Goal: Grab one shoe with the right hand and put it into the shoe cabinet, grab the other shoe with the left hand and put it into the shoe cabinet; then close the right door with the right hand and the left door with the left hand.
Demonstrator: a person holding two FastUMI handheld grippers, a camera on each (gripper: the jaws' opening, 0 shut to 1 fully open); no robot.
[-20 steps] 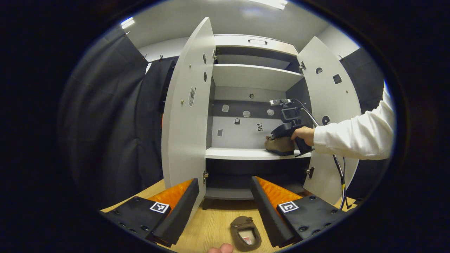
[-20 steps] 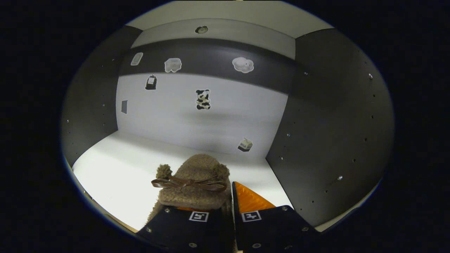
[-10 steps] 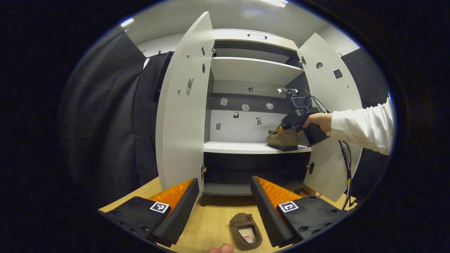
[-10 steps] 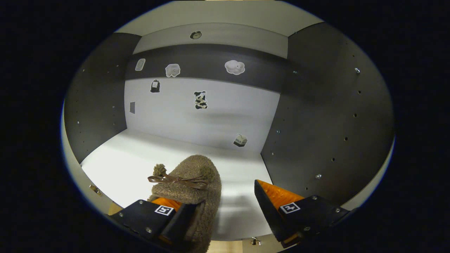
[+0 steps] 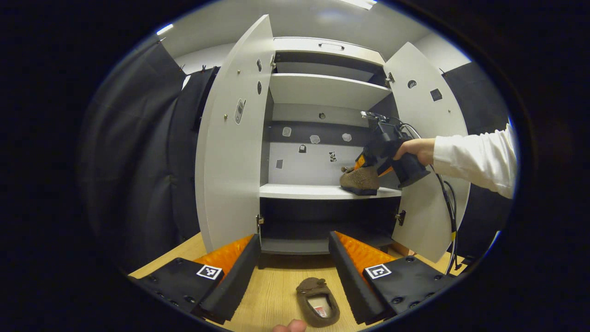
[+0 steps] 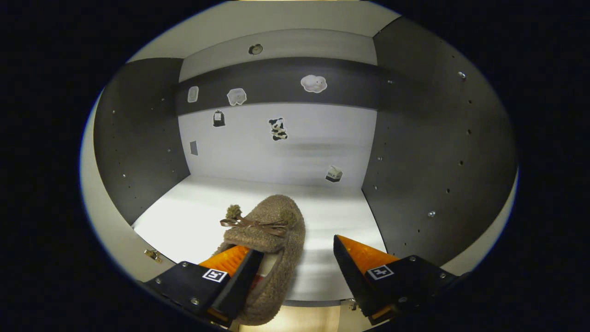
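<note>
Small stickers dot the far inner wall: a cloud (image 6: 314, 83) on the dark band at upper right, a black-and-white cow (image 6: 277, 128) on the pale panel below it, and a milk carton (image 6: 333, 174) low at the right. Black curtains (image 5: 138, 152) hang at the left. A wooden floor (image 5: 272, 295) lies near. A ceiling light (image 5: 359, 3) glows overhead.

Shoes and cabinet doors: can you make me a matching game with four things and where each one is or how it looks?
Things:
1. furry shoe with bow
2. other brown shoe
3. cabinet doors
4. right gripper

Places or states:
A. swung open
B. on the wooden floor before the cabinet
C. on the white shelf inside the cabinet
D. jaws apart, gripping nothing

Pairs: 1-C, 2-B, 3-A, 4-D
</note>
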